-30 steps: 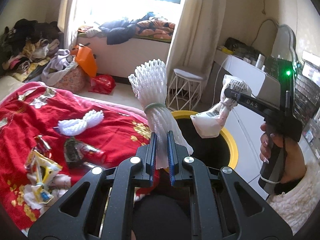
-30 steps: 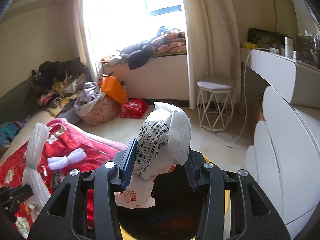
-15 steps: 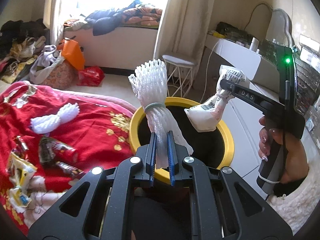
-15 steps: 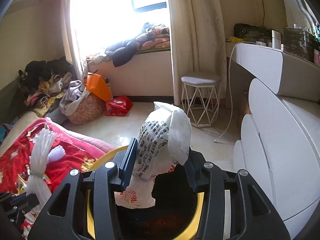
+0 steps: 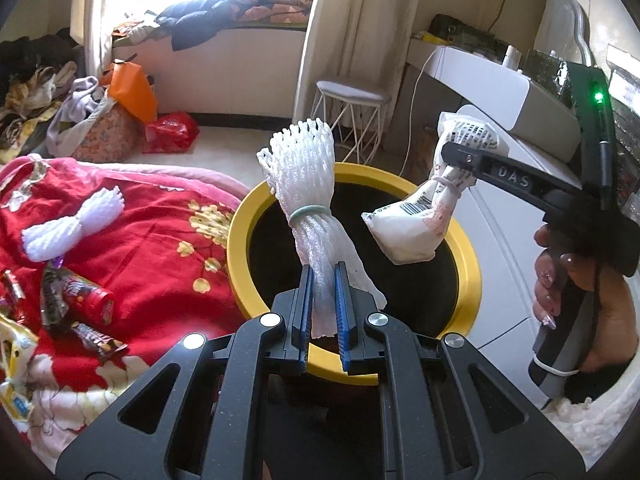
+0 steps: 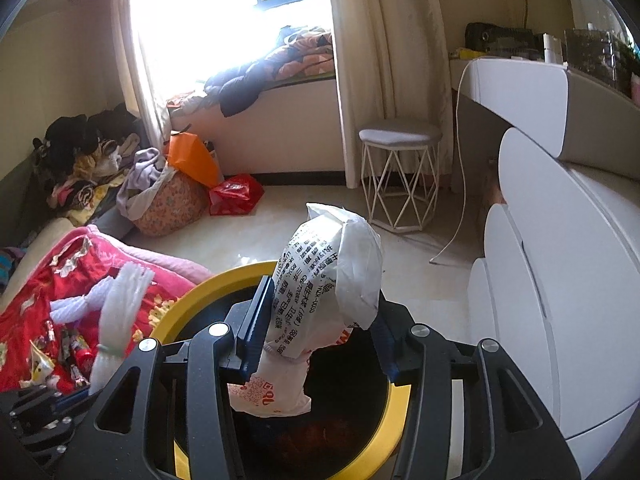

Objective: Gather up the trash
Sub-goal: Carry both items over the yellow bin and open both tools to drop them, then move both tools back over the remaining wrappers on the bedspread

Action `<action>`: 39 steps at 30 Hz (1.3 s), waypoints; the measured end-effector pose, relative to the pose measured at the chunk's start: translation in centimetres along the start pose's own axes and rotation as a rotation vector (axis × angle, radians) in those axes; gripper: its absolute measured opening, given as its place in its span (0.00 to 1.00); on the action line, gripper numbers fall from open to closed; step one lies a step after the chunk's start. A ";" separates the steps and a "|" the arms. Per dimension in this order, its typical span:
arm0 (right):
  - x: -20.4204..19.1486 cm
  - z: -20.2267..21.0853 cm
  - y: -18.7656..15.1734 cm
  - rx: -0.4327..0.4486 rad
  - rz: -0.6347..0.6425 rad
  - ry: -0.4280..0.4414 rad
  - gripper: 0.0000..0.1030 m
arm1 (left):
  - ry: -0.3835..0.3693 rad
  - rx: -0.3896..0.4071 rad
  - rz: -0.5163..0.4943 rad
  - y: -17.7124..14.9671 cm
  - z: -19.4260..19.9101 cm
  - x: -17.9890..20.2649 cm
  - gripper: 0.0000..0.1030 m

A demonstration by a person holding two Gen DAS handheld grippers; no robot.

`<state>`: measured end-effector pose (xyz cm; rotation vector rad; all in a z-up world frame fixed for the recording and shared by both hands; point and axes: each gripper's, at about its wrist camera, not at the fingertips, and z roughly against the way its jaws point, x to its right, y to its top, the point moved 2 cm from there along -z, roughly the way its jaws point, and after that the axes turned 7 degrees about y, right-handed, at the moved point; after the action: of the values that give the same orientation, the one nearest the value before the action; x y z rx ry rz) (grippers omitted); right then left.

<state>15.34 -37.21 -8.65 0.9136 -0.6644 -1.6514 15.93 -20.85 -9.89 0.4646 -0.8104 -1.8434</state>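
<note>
My left gripper [image 5: 323, 268] is shut on the lower end of a white foam net bundle [image 5: 304, 172] tied with a green band. It holds the bundle upright over the near side of a black bin with a yellow rim [image 5: 236, 240]. My right gripper [image 6: 322, 300] holds a white printed plastic bag [image 6: 332, 280] over the same bin's rim [image 6: 192, 300]. Its jaws are opening, with the bag still between the pads and hanging from them. From the left wrist view the bag [image 5: 408, 232] dangles above the bin's right half. The foam net bundle [image 6: 120, 308] shows at the left of the right wrist view.
A red blanket [image 5: 140, 240] left of the bin carries a second foam net [image 5: 72, 228] and several snack wrappers [image 5: 76, 296]. A white wire stool [image 5: 348, 100] stands beyond the bin. White rounded cabinets [image 6: 560, 280] close off the right. A hand [image 5: 560, 280] grips the right tool.
Both grippers have moved forward and down over the bin, which now fills more of each view. The right jaws stand slightly wider around the bag.
</note>
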 end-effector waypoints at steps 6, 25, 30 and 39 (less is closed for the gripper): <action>0.3 -0.4 -0.3 -0.020 -0.021 0.050 0.53 | 0.004 -0.019 0.006 -0.3 -1.0 -0.1 0.18; -3.2 1.8 0.0 0.030 0.046 0.103 0.81 | 0.110 0.120 0.113 0.4 3.9 -3.8 0.90; -4.9 2.7 0.2 0.049 0.074 0.135 0.81 | 0.133 0.162 0.124 0.6 5.6 -4.9 0.90; -8.6 4.0 0.3 0.064 0.141 0.196 0.81 | 0.182 0.221 0.156 0.7 8.4 -7.4 0.90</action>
<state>13.22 -29.09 -4.25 1.0362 -0.6349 -1.4027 13.99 -11.62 -3.85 0.6807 -0.9029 -1.5506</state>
